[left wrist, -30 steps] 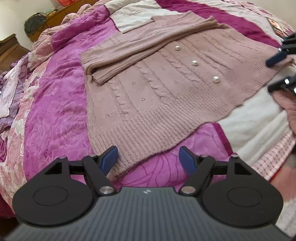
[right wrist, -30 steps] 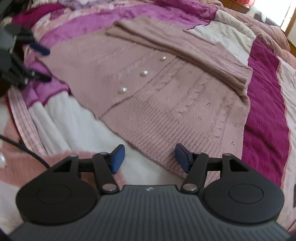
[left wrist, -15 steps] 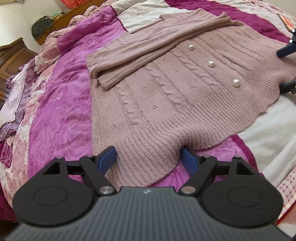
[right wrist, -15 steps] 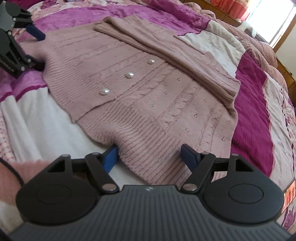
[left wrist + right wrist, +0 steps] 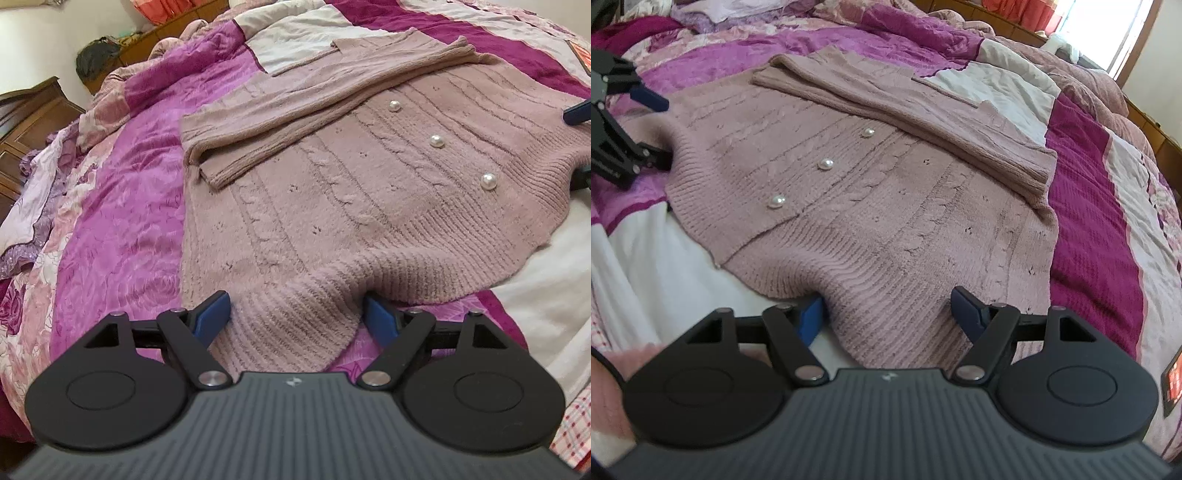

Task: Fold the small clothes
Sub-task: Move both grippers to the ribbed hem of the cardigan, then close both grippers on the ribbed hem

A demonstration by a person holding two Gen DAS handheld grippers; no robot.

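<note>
A dusty-pink knit cardigan with three pearl buttons lies flat on the bed, its sleeves folded across the chest; it also shows in the right wrist view. My left gripper is open, its blue fingers straddling one corner of the ribbed hem. My right gripper is open, its fingers straddling the other hem corner. Each gripper shows at the edge of the other's view: the right one and the left one.
The bed carries a magenta, pink and white patchwork quilt. Wooden furniture stands beyond the bed's far side. A crumpled lilac cloth lies at the quilt's left edge. A wooden bed frame and bright window are behind.
Both grippers have moved forward to the cardigan's hem, so the ribbed edge now sits between each pair of open fingers. The hem has bunched slightly at both corners.
</note>
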